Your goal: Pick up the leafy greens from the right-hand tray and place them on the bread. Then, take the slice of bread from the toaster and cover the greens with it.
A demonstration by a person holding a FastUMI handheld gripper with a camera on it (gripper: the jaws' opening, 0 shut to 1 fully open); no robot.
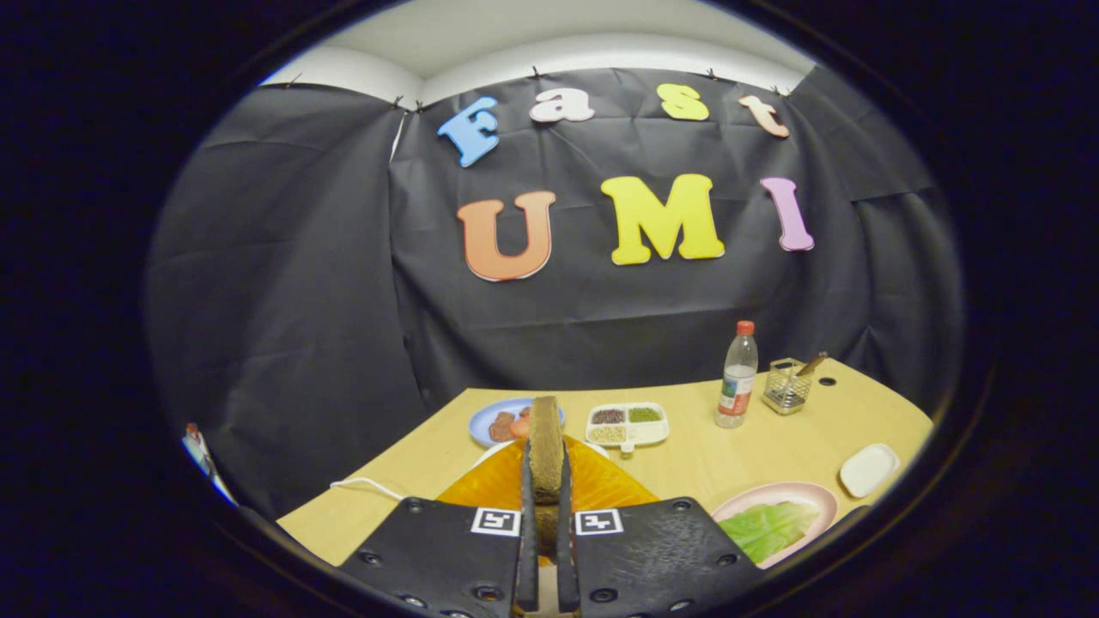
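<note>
Gripper view: hand-held gripper (545, 506) clamps a brown, upright, edge-on bread slice (545, 446).

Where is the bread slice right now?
In the gripper view, the bread slice stands on edge, clamped between the fingers, above the orange toaster.

My gripper (546, 549) shows two broad, flat, textured plates studded with round screws along their edges; each carries a square black-and-white tag at its inner top corner, beside two narrow upright fingers (525, 549)
</note>
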